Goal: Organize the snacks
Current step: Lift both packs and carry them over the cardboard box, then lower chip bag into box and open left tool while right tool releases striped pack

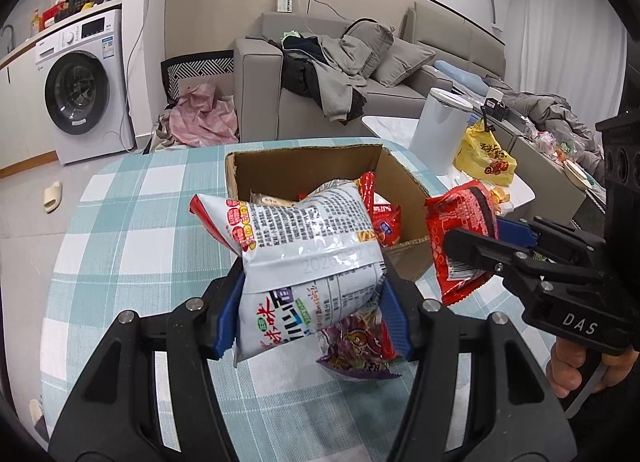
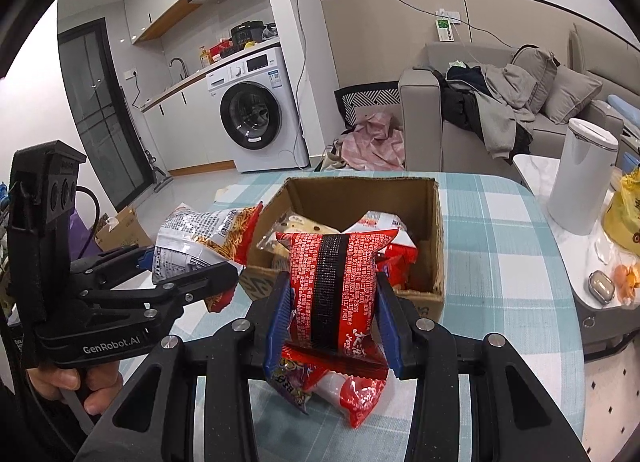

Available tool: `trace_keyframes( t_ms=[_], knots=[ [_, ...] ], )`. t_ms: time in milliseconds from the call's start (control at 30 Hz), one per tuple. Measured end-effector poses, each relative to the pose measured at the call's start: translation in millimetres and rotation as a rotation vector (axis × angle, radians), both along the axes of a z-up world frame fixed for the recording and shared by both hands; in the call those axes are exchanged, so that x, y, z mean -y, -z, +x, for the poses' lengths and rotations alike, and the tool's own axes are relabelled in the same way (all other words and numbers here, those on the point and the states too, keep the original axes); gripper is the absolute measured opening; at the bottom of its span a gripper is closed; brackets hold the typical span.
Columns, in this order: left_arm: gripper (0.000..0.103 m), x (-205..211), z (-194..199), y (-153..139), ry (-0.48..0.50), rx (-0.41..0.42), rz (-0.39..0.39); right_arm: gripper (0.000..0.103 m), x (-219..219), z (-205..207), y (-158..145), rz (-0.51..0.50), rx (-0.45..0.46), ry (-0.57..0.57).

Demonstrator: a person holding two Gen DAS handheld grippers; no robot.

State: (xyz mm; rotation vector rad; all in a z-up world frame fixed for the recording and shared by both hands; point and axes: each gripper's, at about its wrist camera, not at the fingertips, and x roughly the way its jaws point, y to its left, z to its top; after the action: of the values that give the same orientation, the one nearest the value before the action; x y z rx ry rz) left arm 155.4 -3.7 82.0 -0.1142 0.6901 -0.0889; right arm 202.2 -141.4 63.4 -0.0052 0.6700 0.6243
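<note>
My left gripper (image 1: 312,314) is shut on a silver and white snack bag (image 1: 304,246), held above the table just in front of the open cardboard box (image 1: 404,178). My right gripper (image 2: 332,322) is shut on a red snack bag with a black stripe (image 2: 332,282), held just in front of the same box (image 2: 436,222). The box holds several red and pale snack packets (image 2: 372,230). A purple and red packet (image 1: 356,346) lies on the checked tablecloth under the held bags; it also shows in the right wrist view (image 2: 320,386). Each gripper shows in the other's view, the right one (image 1: 476,250) and the left one (image 2: 192,274).
The table has a teal checked cloth (image 1: 132,230). Behind it stand a grey sofa (image 1: 304,94) with clothes and a washing machine (image 1: 84,90). A white bin (image 2: 580,178) and a yellow bag (image 1: 484,158) stand on a low table at the right.
</note>
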Motion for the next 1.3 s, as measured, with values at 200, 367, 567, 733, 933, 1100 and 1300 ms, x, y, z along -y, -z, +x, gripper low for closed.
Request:
trace_keyframes(
  t_ms=[200, 367, 567, 733, 933, 1100, 1300],
  knots=[
    [0.057, 2.8, 20.4, -3.3, 0.001, 0.004, 0.011, 0.041, -4.4, 12.7, -5.5, 0.023, 0.005, 0.010],
    [0.057, 5.2, 35.7, -5.3, 0.003, 0.007, 0.015, 0.041, -4.6, 22.5, -8.0, 0.047, 0.000, 0.020],
    [0.057, 4.1, 45.1, -5.3, -0.002, 0.005, 0.016, 0.041, -6.0, 34.4, -7.3, 0.068, -0.011, 0.042],
    [0.057, -1.9, 62.2, -3.6, -0.021, -0.003, 0.011, 0.041, -9.4, 45.7, -3.8, 0.073, -0.023, 0.064],
    [0.057, -9.5, 81.5, 4.9, -0.032, -0.016, 0.011, 0.041, -10.0, 61.5, 0.5, 0.085, -0.039, 0.088],
    [0.057, -13.9, 93.5, 13.7, -0.040, -0.027, 0.011, 0.041, -12.2, 76.1, 5.7, 0.079, -0.050, 0.108],
    [0.057, -14.7, 107.7, 24.6, -0.042, -0.037, 0.014, 0.041, -13.0, 90.0, 13.4, 0.074, -0.070, 0.128]
  ],
)
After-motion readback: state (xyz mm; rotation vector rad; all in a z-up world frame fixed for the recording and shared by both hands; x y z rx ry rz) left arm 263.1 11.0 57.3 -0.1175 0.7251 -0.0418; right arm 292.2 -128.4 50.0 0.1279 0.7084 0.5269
